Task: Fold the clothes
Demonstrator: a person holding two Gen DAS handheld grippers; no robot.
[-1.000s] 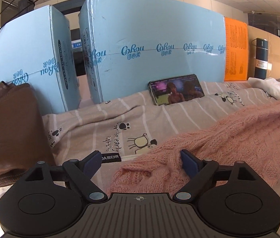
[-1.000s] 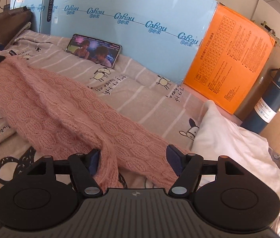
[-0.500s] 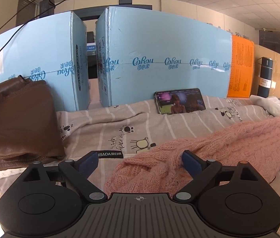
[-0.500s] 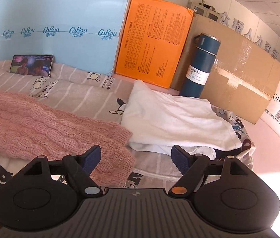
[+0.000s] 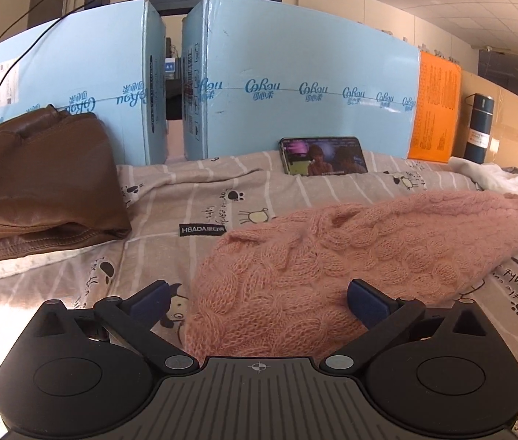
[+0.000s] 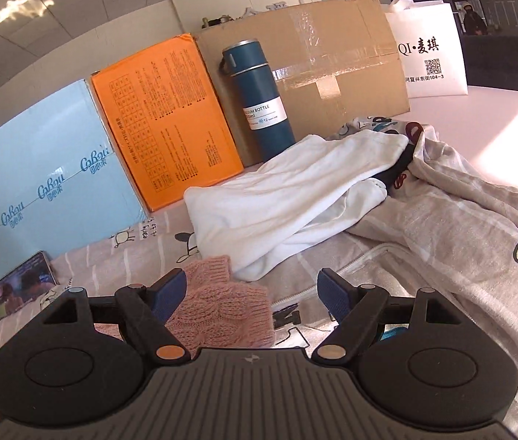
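The near end of the pink knitted sweater (image 5: pixel 350 256) passed out of sight behind the left gripper's (image 5: pixel 259 299) housing, and in the right wrist view its cuff (image 6: pixel 222 300) was likewise cut off by the right gripper (image 6: pixel 251 291) body. A dark garment (image 6: pixel 394 174) showed only as a sliver beneath the white garment (image 6: pixel 295 198), its kind indeterminable. The brown leather jacket (image 5: pixel 32 183) ran off the left edge, and the picture on the phone (image 5: pixel 323 156) was too small to make out.

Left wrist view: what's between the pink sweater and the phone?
Only bare printed sheet between the pink sweater and the phone, per the left wrist view.
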